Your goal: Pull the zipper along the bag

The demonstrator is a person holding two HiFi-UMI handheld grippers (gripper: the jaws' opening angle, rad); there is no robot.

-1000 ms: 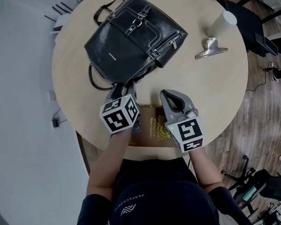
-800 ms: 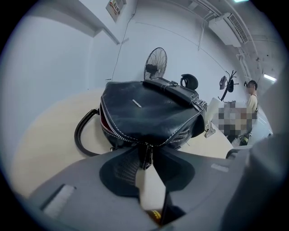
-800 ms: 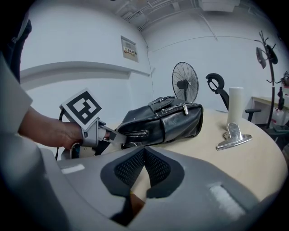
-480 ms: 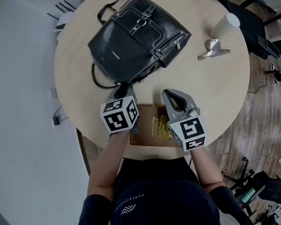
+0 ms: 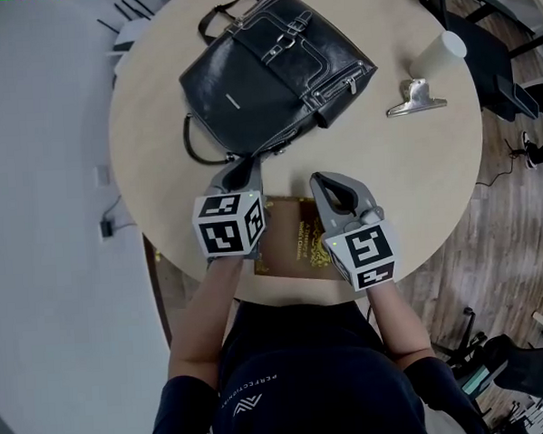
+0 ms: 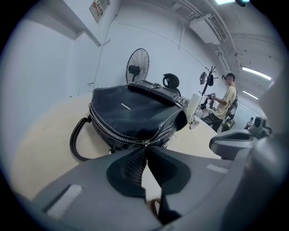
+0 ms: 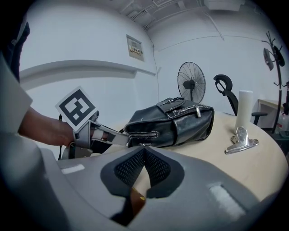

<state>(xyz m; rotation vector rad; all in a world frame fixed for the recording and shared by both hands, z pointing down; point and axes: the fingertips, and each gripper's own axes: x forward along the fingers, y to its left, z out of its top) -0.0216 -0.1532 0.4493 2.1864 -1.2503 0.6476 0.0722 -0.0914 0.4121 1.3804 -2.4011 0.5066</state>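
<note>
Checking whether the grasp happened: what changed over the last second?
The left gripper rolled slightly and its jaws have just been closing; their tips now pinch the zipper pull at the near edge of the black bag. The right gripper stayed shut and empty over the brown book; bag and binder clip did not move.

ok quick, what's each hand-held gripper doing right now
left hand-held gripper: jaws just closing, gripping the zipper pull
right hand-held gripper: closed, empty
</note>
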